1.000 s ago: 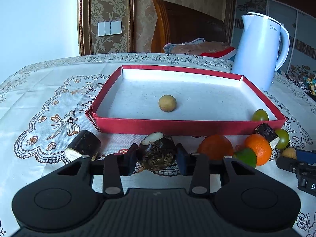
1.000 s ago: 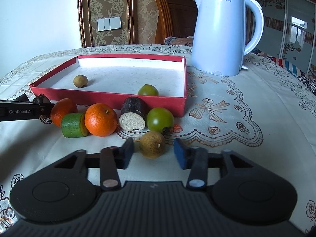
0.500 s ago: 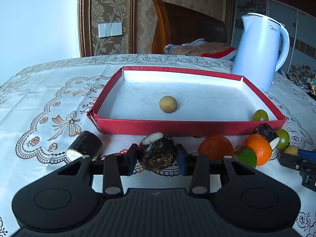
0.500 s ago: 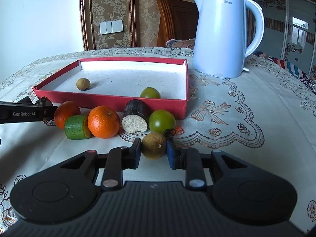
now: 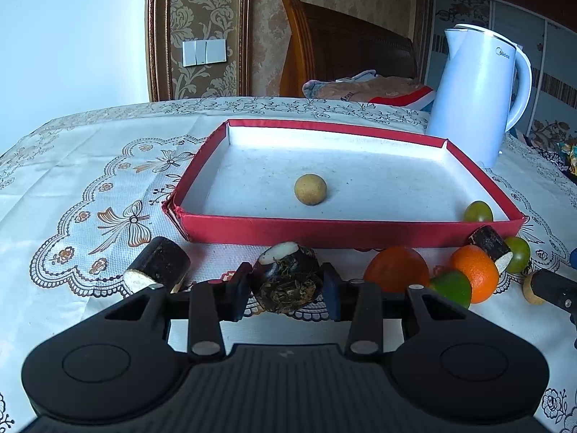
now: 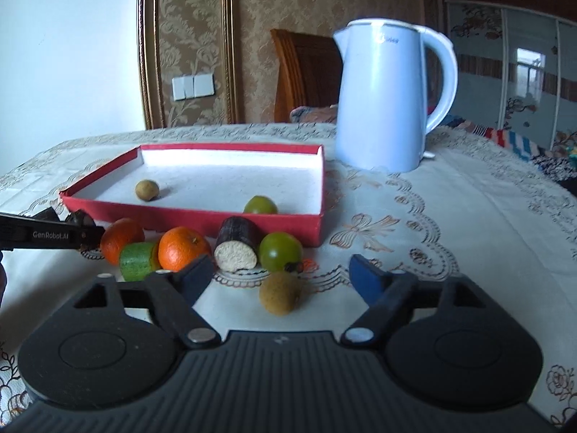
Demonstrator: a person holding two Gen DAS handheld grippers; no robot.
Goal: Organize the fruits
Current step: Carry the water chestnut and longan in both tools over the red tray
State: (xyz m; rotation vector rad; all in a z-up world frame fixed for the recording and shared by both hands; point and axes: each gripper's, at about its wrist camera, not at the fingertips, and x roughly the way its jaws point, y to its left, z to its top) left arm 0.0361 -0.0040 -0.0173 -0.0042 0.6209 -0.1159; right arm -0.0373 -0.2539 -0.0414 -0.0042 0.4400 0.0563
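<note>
Left gripper pinches a dark taro between both pads, just in front of the red tray. Right gripper is spread wide, its fingers clear of the brown longan lying between them on the tablecloth. The tray holds one longan and one green fruit at its right front corner.

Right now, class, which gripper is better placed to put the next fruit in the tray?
Left. The left gripper is shut on the taro before the tray; the right gripper is open around a longan.
</note>
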